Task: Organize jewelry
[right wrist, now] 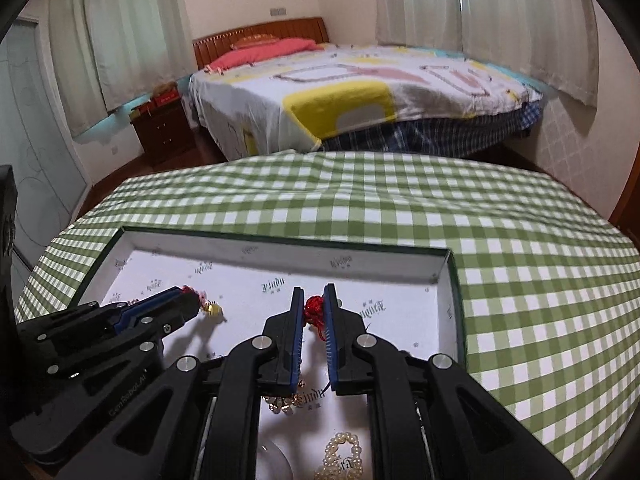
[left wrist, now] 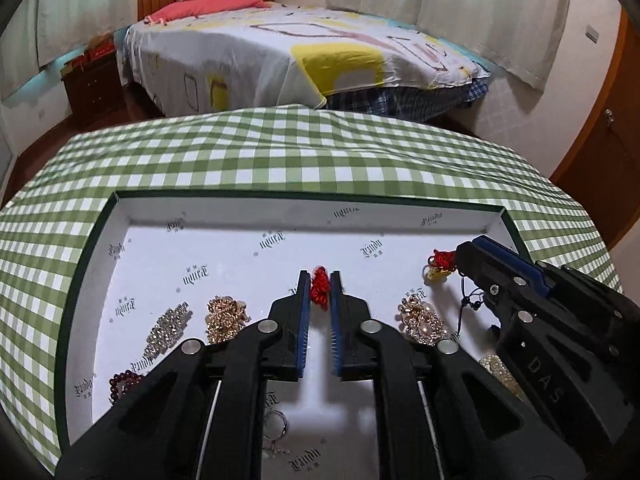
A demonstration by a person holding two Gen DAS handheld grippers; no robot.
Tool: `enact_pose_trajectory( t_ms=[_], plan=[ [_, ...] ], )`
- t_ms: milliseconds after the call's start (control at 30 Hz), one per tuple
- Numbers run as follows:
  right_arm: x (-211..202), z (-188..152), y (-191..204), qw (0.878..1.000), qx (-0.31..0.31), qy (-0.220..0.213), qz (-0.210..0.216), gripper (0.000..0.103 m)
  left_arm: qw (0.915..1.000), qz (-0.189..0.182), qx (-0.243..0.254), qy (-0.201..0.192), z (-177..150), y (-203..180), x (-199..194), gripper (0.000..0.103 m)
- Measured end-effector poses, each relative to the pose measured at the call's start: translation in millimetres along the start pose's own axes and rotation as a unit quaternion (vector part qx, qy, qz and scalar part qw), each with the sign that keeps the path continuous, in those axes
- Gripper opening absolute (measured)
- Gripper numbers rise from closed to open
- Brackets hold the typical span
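Note:
A shallow white-lined tray [left wrist: 248, 216] with a dark green rim sits on the green checked tablecloth and holds the jewelry. My left gripper [left wrist: 320, 280] is shut on a red cord bracelet [left wrist: 319, 289], held over the tray's middle. My right gripper [right wrist: 312, 300] is shut on another red cord bracelet [right wrist: 314, 312] near the tray's right end; it shows in the left wrist view [left wrist: 468, 256] beside a gold charm [left wrist: 438, 274]. The left gripper shows in the right wrist view [right wrist: 188, 300] next to a gold bell [right wrist: 212, 310].
In the tray lie a silver rhinestone piece [left wrist: 168, 328], a gold chain cluster [left wrist: 226, 318], a gold and pearl cluster [left wrist: 422, 322], dark red beads [left wrist: 122, 384], a ring [left wrist: 278, 426] and a pearl bracelet [right wrist: 342, 458]. A bed [left wrist: 320, 48] stands beyond the table.

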State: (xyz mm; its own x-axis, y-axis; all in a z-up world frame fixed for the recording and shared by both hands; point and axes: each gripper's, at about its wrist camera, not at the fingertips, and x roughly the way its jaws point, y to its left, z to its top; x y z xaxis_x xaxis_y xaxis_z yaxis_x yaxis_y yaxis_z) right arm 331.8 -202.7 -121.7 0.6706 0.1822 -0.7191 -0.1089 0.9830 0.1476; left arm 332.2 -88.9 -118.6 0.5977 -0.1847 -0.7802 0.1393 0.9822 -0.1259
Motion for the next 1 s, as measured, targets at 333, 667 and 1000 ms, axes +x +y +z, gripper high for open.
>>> enact_pose_trajectory(
  t_ms=[333, 667, 1000],
  plan=[
    [-13, -5, -1, 1.0, 0.003, -0.014, -0.013, 0.042, 0.9995, 0.019, 0.009, -0.025, -2, 0, -17, 0.047],
    [-44, -17, 2, 0.999, -0.004, -0.032, -0.026, 0.053, 0.9978, 0.031, 0.017, -0.056, -20, 3, -58, 0.061],
    [-75, -40, 0, 0.998, 0.0, -0.046, -0.043, 0.07, 0.9952, 0.038, 0.023, -0.088, -45, 7, -93, 0.081]
  ],
)
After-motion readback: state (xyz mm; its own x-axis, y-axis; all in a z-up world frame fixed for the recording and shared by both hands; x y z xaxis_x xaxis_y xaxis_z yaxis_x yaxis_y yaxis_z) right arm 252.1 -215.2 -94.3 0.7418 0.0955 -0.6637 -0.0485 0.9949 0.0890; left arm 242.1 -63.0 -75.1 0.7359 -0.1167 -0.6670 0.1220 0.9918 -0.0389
